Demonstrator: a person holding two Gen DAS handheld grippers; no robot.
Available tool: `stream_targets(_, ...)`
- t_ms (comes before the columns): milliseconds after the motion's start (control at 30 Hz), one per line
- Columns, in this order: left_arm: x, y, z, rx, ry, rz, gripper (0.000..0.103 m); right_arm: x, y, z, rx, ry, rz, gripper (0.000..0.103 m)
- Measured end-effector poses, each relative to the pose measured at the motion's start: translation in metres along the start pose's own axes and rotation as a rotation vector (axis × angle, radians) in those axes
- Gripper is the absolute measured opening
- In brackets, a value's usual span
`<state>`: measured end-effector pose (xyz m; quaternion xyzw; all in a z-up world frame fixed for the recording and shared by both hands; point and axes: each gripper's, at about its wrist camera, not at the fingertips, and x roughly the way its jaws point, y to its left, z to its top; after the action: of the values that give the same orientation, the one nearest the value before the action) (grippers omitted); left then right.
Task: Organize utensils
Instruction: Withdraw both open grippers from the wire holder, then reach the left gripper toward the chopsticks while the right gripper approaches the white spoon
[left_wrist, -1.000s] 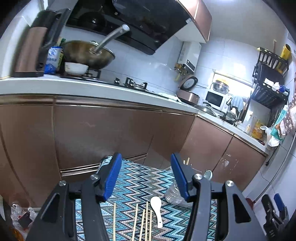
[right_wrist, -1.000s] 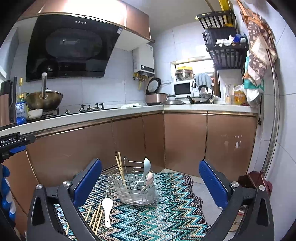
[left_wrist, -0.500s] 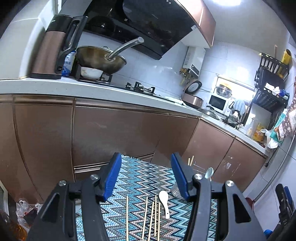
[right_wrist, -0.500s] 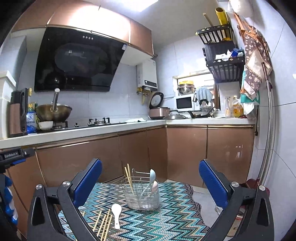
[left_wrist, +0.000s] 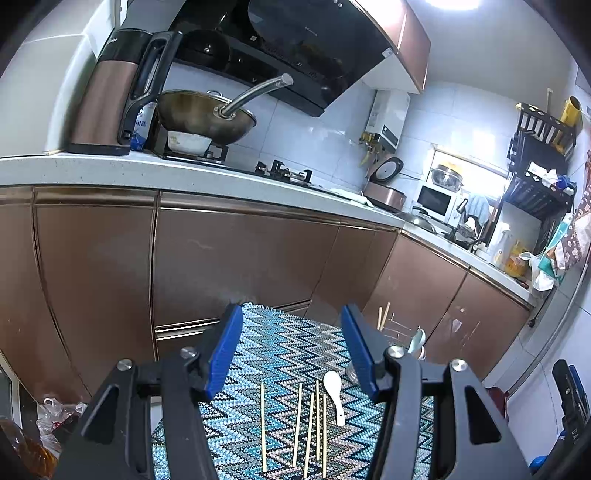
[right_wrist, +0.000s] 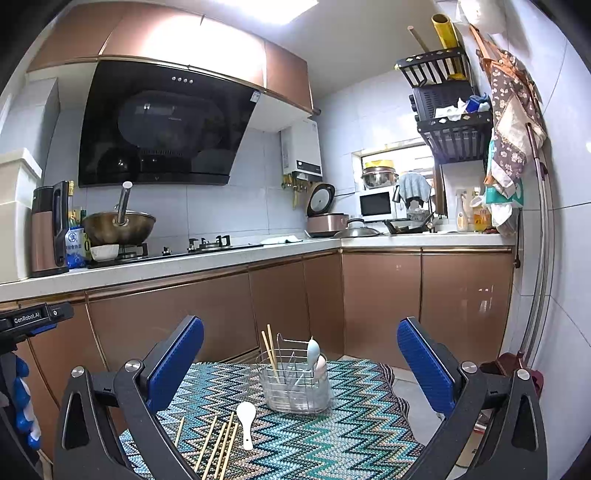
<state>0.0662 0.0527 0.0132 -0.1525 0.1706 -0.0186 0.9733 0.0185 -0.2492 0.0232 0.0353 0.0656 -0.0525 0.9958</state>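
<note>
On the mat (right_wrist: 332, 435): chopsticks (right_wrist: 218, 441), white spoon (right_wrist: 246, 421) are lying loose.
Left gripper (left_wrist: 291, 354): jaws standing apart, empty.
Right gripper (right_wrist: 301, 369): gaping wide, empty.

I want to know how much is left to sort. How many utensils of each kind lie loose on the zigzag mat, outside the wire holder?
Chopsticks: 5
White spoon: 1
Total loose on the mat: 6
The holder already has a pair of chopsticks and some spoons, not counted here.
</note>
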Motion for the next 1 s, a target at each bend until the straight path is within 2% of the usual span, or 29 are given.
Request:
stream_targets(267,0.018,0.003,-0.008,0.021,0.046,-0.006,0.053,0.007,-0.013,-0.006,0.022,0.031,0.008,0.103)
stream_targets(533,0.056,-0.002,-0.025,0.054,0.155,-0.028,0.053,0.031,-0.013,-0.022,0.015,0.109,0.038,0.103)
stream_targets(667,0.082,-0.004,-0.039,0.061,0.239,-0.057,0.053,0.047,-0.013,-0.032,0.019,0.151,0.056,0.102)
stream_targets(733,0.099,-0.004,-0.047,0.055,0.299,-0.082,0.052,0.056,-0.015,-0.038,0.023,0.176,0.067,0.097)
stream_targets(867,0.135,-0.007,-0.066,0.051,0.433,-0.122,0.041,0.076,-0.018,-0.052,0.031,0.233,0.088,0.093)
stream_targets(1000,0.171,-0.014,-0.090,0.066,0.553,-0.152,0.034,0.098,-0.021,-0.069,0.040,0.304,0.121,0.083)
